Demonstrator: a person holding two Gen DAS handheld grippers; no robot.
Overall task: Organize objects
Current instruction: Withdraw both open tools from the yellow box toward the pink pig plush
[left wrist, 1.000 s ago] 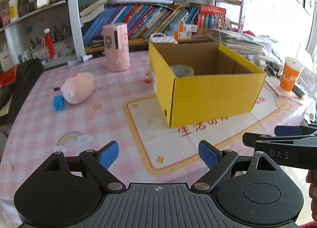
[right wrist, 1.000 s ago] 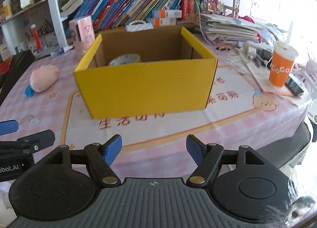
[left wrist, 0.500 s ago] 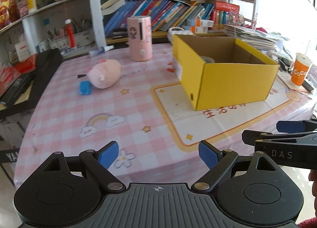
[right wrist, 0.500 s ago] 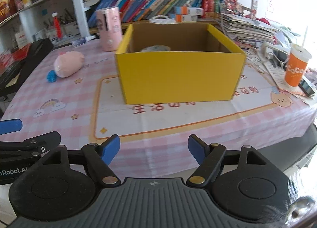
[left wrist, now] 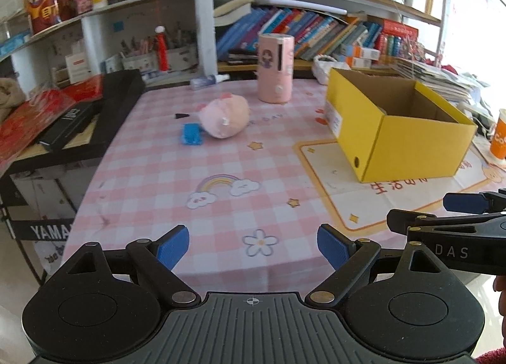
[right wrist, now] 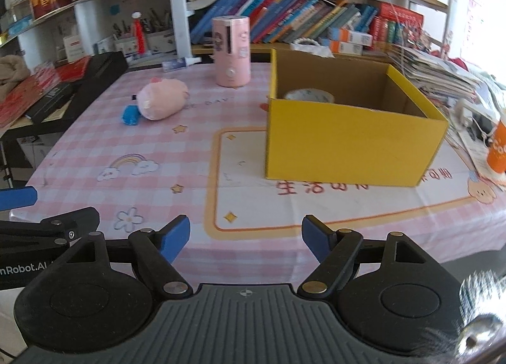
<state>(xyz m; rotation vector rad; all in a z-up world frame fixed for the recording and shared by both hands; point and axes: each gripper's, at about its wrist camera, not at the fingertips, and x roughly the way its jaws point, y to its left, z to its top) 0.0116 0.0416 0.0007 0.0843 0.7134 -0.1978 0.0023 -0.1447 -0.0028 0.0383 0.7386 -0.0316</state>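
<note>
An open yellow cardboard box (left wrist: 408, 145) (right wrist: 351, 142) stands on the pink checked tablecloth, with a roll of tape (right wrist: 310, 96) inside it. A pink plush pig (left wrist: 223, 117) (right wrist: 161, 101) lies on its side to the box's left, a small blue object (left wrist: 190, 134) (right wrist: 130, 114) beside it. A pink cylinder (left wrist: 274, 67) (right wrist: 231, 50) stands upright behind them. My left gripper (left wrist: 253, 245) hangs open and empty over the near table edge. My right gripper (right wrist: 246, 237), also empty, has its jaws opening. Each gripper shows at the side of the other's view.
An orange paper cup (left wrist: 499, 137) (right wrist: 498, 148) stands at the far right beside stacked papers (right wrist: 436, 72). Black cases (left wrist: 82, 114) lie off the table's left edge. Bookshelves (left wrist: 316, 28) full of books run behind the table.
Both views have swung left and pulled back from the box, bringing the plush pig and the table's left side into view. The right gripper's jaws have widened slightly.
</note>
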